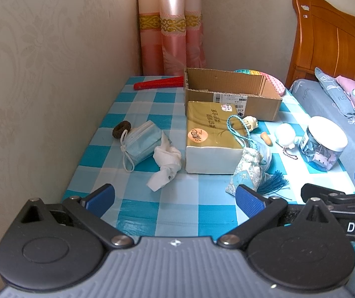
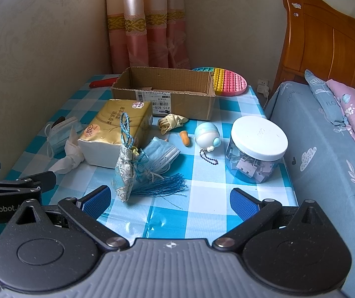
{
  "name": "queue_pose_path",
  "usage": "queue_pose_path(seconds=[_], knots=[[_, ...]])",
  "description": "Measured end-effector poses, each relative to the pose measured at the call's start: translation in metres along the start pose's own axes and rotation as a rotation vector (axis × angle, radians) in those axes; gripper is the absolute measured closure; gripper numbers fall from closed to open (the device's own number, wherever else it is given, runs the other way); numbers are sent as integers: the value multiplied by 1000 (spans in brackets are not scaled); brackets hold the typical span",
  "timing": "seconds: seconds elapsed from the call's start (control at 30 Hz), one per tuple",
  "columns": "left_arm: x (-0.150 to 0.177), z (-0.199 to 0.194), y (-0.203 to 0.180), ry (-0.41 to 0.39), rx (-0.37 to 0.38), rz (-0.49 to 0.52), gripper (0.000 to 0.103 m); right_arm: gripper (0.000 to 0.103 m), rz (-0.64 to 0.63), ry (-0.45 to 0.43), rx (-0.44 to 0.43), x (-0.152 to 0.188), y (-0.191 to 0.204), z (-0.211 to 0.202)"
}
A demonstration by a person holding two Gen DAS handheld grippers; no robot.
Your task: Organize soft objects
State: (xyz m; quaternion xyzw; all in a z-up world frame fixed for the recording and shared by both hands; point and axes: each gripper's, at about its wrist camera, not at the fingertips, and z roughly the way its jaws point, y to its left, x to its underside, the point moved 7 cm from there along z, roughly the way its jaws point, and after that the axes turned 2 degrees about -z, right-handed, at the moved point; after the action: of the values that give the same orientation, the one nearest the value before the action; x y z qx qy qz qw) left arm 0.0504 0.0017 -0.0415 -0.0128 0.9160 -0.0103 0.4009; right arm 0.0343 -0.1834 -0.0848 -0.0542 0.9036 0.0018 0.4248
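Observation:
An open cardboard box (image 1: 229, 92) (image 2: 167, 92) stands at the back of the checked table. In front of it lie a gold tissue pack (image 1: 211, 134) (image 2: 117, 129), a blue face mask (image 1: 140, 144) (image 2: 60, 134), a crumpled white tissue (image 1: 166, 164) (image 2: 70, 156), a patterned sachet with tassel (image 1: 245, 168) (image 2: 126, 173), a second mask (image 2: 162, 154), a beige cloth (image 2: 171, 121) and a brown hair tie (image 1: 121, 129). My left gripper (image 1: 175, 198) is open and empty above the table's near edge. My right gripper (image 2: 170, 201) is open and empty, just in front of the sachet.
A clear jar with white lid (image 1: 324, 144) (image 2: 257, 146), a white-blue keychain toy (image 2: 206, 136), an orange earplug (image 2: 185, 139), a rainbow pop toy (image 2: 224, 79) and a red stick (image 1: 157, 83) are on the table. A wall lies left, a bed (image 2: 326, 149) right.

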Motion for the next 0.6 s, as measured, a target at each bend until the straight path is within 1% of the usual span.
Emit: queue_pose_path(seconds=[0.6], knots=[[-1, 0, 0, -2, -1, 2, 0, 0, -3, -5, 0, 0, 0, -1]])
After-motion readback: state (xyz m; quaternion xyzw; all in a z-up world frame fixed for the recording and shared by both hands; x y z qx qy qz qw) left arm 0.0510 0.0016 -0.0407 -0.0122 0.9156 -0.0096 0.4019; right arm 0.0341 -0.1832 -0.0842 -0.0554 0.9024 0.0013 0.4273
